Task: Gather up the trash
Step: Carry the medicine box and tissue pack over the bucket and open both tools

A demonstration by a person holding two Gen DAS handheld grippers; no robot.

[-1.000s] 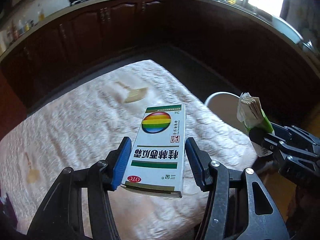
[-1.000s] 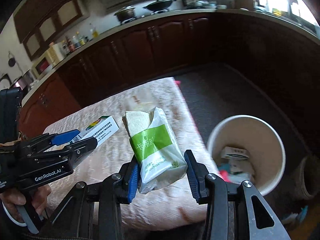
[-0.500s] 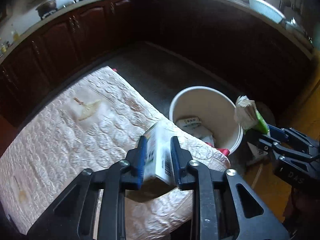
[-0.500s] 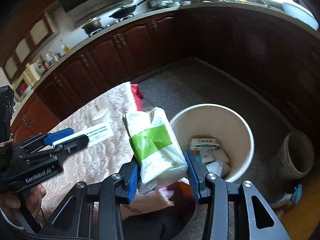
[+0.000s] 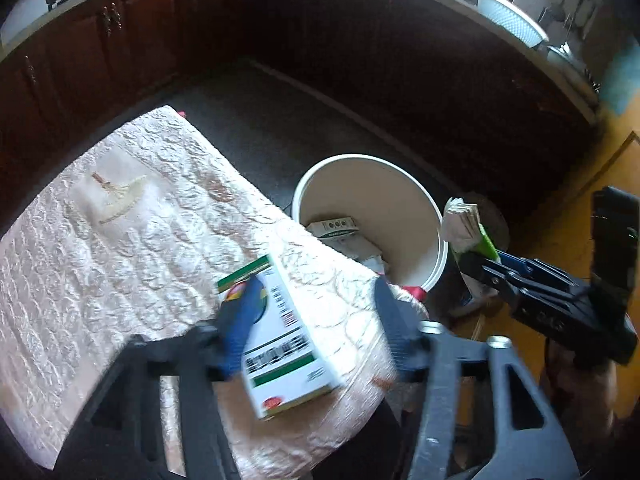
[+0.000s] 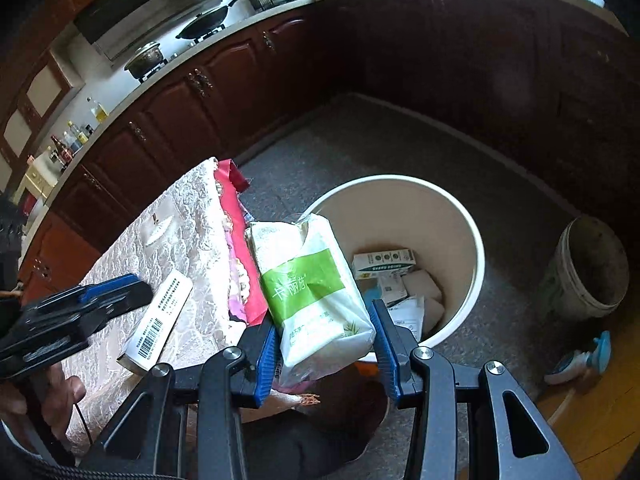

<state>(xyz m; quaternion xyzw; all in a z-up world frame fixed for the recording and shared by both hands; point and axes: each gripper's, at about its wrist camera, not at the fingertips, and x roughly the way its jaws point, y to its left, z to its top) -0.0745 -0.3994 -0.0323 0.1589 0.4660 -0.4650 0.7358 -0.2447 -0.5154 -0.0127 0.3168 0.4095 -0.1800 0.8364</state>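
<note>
- The left tool (image 5: 316, 320) has its fingers spread wide; the medicine box (image 5: 280, 340) is blurred and tilted, touching only the left blue pad, with a clear gap to the right one.
- Whether the box is resting on the cloth or in the air cannot be told from the left wrist view; in the right wrist view it appears beside the left tool, over the table's near corner.
- The right tool (image 6: 326, 354) is pinching a tissue pack (image 6: 316, 292), white with a green band, between both blue pads; the pack stands tilted with its open end up.
- The pack is above the near rim of the white bucket (image 6: 472, 240), which stands on the dark floor just beside the table (image 5: 120, 240).
- The bucket holds a small carton (image 6: 382, 262) and other paper scraps at its bottom.
- The table wears a pale embroidered cloth, with a pink layer (image 6: 240, 240) showing along its edge in the right wrist view.
- A second, dirty bucket (image 6: 592, 268) stands well apart on the floor, with a blue-and-white bottle (image 6: 580, 360) lying near it.
</note>
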